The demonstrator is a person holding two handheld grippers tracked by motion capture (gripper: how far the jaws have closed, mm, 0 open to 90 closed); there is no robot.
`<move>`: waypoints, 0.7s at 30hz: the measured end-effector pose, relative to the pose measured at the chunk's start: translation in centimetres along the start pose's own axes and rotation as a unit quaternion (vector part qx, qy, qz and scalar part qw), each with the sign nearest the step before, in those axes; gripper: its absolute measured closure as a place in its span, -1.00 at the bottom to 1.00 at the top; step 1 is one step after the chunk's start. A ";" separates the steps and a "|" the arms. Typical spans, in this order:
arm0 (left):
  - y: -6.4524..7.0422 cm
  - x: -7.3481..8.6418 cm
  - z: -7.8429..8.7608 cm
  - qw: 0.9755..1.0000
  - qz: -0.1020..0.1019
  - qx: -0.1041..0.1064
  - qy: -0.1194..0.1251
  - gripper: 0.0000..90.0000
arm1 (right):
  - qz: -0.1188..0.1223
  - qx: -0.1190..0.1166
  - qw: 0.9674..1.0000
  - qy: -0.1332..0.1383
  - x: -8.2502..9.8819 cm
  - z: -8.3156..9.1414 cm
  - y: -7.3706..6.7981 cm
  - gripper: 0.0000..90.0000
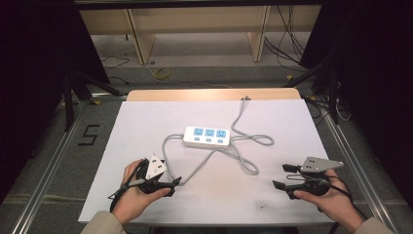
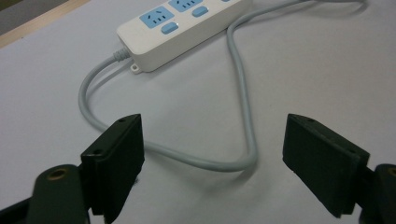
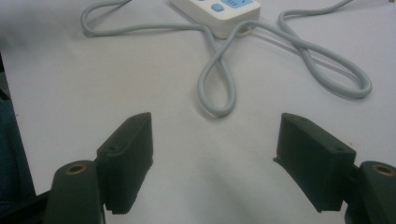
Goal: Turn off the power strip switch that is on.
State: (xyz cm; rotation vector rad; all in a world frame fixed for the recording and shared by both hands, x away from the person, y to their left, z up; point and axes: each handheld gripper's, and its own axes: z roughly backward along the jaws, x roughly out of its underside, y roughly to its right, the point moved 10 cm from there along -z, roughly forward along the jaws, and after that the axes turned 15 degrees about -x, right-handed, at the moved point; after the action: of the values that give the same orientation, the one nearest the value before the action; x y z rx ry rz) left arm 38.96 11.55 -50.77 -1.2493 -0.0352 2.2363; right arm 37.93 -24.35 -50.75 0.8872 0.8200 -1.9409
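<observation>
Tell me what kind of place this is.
Probably a lab or workshop rig for recording handling work. A white-topped table sits between metal frame rails, cables trail on the floor, and a power strip lies between two hand-held grippers.

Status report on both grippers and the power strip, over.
Left gripper open, grey cable lying between its jaws, not pinched. Right gripper open, holding nothing. Power strip flat mid-table, cable looped. Nothing in the way.

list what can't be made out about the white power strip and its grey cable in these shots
- White power strip: far end cut off by the left gripper view's top edge.
- Grey cable: its plug end passes over the table's far edge in the high view.
- Strip's socket markings: too small in the high view.
</observation>
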 end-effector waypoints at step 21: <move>-1.1 1.6 -0.1 1.000 -0.011 -0.027 -0.008 -0.55 | 0.004 0.002 1.000 -0.002 0.1 0.2 0.2 -0.39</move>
State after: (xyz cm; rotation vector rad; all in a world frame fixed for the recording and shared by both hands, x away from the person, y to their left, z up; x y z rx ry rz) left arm 38.89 13.21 -51.80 -1.2536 -0.1153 2.2403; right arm 37.95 -24.66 -50.79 0.8873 0.8105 -1.9372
